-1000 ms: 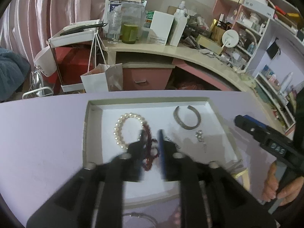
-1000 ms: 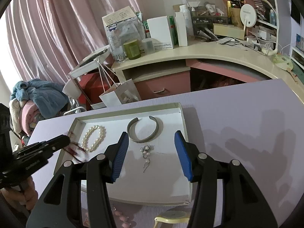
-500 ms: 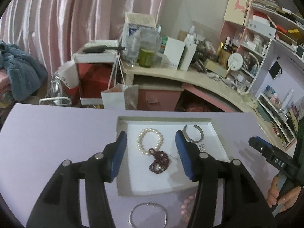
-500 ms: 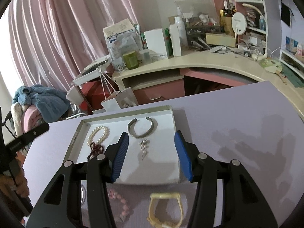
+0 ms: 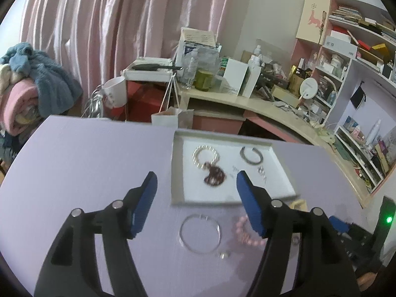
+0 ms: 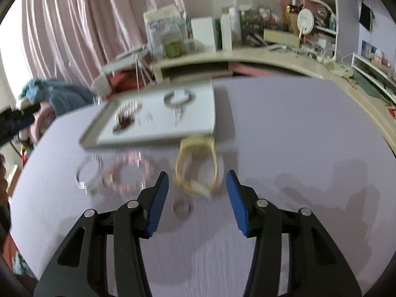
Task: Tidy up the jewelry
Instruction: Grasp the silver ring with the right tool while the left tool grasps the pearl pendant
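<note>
Right gripper (image 6: 197, 193), jaws apart and empty, hangs over the table (image 6: 284, 128) with the yellow bangle (image 6: 196, 165) lying straight ahead between its tips, touching the tray (image 6: 195, 121) edge beyond. Left gripper (image 5: 196, 204), spread empty, sits farther off.

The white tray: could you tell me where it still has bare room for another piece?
The white tray is bare along its near edge, below the dark red beads. Its far half is crowded: pearl bracelet, silver cuff, earrings.
</note>
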A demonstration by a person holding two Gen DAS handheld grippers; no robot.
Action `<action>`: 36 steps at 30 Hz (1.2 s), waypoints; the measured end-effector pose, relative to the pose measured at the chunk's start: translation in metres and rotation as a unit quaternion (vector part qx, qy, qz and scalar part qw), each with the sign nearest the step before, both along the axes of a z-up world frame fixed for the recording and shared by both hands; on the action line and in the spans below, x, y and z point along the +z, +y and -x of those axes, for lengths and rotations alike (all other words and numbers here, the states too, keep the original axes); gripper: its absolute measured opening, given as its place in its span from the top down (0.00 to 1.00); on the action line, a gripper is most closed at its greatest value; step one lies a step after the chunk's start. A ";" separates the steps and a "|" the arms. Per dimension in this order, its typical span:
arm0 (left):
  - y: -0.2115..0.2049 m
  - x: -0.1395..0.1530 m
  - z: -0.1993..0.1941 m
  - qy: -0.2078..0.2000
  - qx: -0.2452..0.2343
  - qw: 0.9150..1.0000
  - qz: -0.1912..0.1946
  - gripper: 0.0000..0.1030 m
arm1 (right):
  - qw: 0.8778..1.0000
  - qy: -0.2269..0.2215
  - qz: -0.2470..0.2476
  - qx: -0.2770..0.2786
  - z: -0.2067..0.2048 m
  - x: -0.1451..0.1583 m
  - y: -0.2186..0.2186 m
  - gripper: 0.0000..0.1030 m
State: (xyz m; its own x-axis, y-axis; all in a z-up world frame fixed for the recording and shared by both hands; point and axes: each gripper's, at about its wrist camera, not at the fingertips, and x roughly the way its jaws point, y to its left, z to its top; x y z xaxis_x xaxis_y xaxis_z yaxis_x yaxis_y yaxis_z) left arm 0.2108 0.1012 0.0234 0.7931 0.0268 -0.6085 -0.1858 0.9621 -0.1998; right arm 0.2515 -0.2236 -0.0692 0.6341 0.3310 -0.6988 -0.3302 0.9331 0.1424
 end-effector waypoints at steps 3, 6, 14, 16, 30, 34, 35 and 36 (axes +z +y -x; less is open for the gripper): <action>-0.001 -0.009 0.017 0.011 0.007 1.000 0.002 0.33 | 1.000 0.025 0.011 0.010 0.008 -0.017 0.003 0.55; -0.003 -0.017 0.031 0.021 0.012 1.000 0.007 0.33 | 0.999 0.045 0.019 0.021 0.013 -0.030 0.010 0.55; -0.023 -0.039 0.064 0.047 -0.001 0.999 -0.003 0.33 | 0.997 0.041 0.059 0.036 0.008 -0.043 0.030 0.62; -0.027 -0.043 0.068 0.052 -0.007 0.999 -0.002 0.33 | 0.997 0.038 0.062 0.039 0.007 -0.044 0.032 0.64; -0.070 -0.062 0.070 0.074 -0.065 0.995 -0.006 0.33 | 0.996 0.022 0.079 0.043 0.018 -0.044 0.035 0.78; -0.092 -0.076 0.062 0.089 -0.094 0.992 -0.008 0.33 | 0.997 0.032 0.062 0.030 0.030 -0.043 0.017 0.78; -0.097 -0.080 0.059 0.092 -0.099 0.991 -0.010 0.33 | 0.997 0.034 0.057 0.026 0.032 -0.042 0.013 0.78; -0.104 -0.084 0.056 0.093 -0.103 0.990 -0.011 0.33 | 0.998 0.035 0.053 0.021 0.034 -0.041 0.009 0.78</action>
State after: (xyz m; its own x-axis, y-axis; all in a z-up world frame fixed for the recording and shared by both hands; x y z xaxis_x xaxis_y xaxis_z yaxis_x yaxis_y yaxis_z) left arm 0.1548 -0.0033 -0.0605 0.6567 -0.1090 -0.7463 -0.0164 0.9872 -0.1587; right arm 0.2176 -0.2147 -0.1102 0.5691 0.2791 -0.7734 -0.3628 0.9293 0.0684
